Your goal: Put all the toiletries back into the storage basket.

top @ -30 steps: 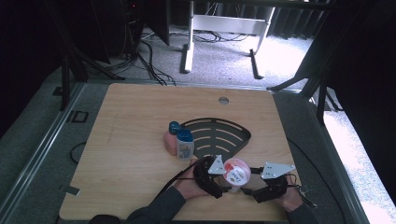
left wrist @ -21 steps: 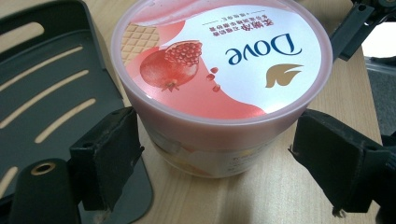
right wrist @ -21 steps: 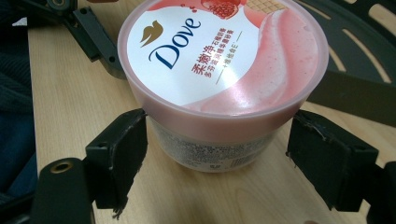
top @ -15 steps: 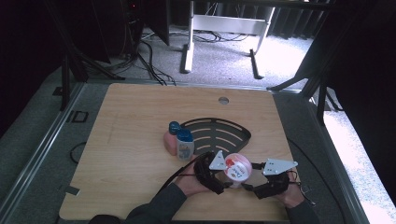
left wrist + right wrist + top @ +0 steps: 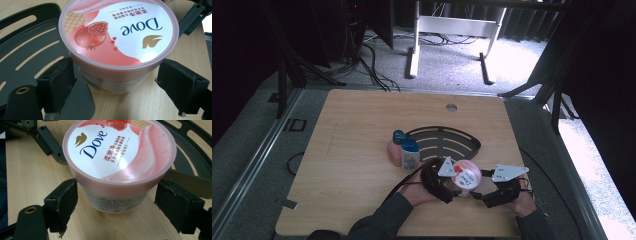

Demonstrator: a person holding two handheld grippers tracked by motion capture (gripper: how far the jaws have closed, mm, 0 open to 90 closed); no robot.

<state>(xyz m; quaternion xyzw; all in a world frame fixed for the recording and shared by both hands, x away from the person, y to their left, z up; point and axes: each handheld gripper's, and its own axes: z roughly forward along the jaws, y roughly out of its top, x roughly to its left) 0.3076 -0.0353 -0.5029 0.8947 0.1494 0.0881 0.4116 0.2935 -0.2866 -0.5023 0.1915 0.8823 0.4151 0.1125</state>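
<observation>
While the wooden table [image 5: 362,150] carries a black slotted tray [image 5: 447,140], the left gripper [image 5: 113,82] and right gripper [image 5: 116,202] both straddle the pink Dove tub [image 5: 466,175] at the tray's near edge, jaws wide, barely touching it.

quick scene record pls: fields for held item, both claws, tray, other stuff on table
item: Dove tub, pink lid on, upright on the wooden table
left claw: jaws either side of the tub, one touching, the other apart
right claw: jaws either side, one touching, a gap at the other
tray: black slotted tray, beside and behind the tub
other: two blue-capped bottles left of the tray
</observation>
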